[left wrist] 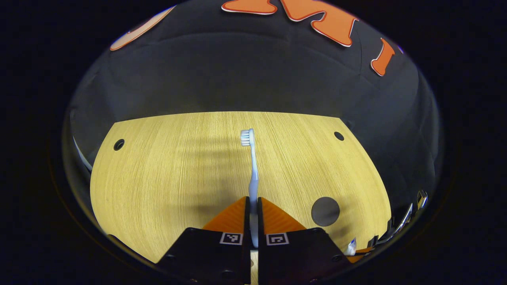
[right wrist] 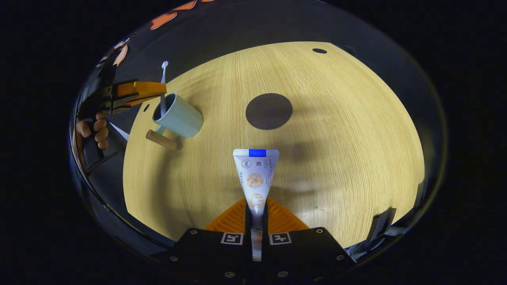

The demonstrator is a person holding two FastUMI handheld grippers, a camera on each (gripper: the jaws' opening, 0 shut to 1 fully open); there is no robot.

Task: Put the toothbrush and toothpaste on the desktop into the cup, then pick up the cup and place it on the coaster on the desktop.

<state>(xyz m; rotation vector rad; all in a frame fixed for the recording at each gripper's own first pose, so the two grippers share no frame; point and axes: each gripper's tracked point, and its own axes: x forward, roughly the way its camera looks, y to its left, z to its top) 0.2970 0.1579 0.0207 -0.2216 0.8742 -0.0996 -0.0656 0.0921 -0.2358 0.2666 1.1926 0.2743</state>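
Pale oak-grain desktop [left wrist: 166,178] runs under the left gripper [left wrist: 253,206], whose fingers pinch the handle of a white-and-blue plastic toothbrush [left wrist: 252,166], bristles pointing to twelve o'clock; a dark round coaster [left wrist: 325,211] lies at four o'clock. In the right gripper view, the right gripper [right wrist: 256,209] pinches a white toothpaste tube [right wrist: 256,174] by its narrow end, flat crimp forward. The mint-green cup with a wooden handle [right wrist: 178,116] stands at ten o'clock, the toothbrush seemingly over its mouth, though distortion blurs that. Risks: the toothbrush could catch the rim and tip the cup; the wide crimp may jam; the grippers could collide.
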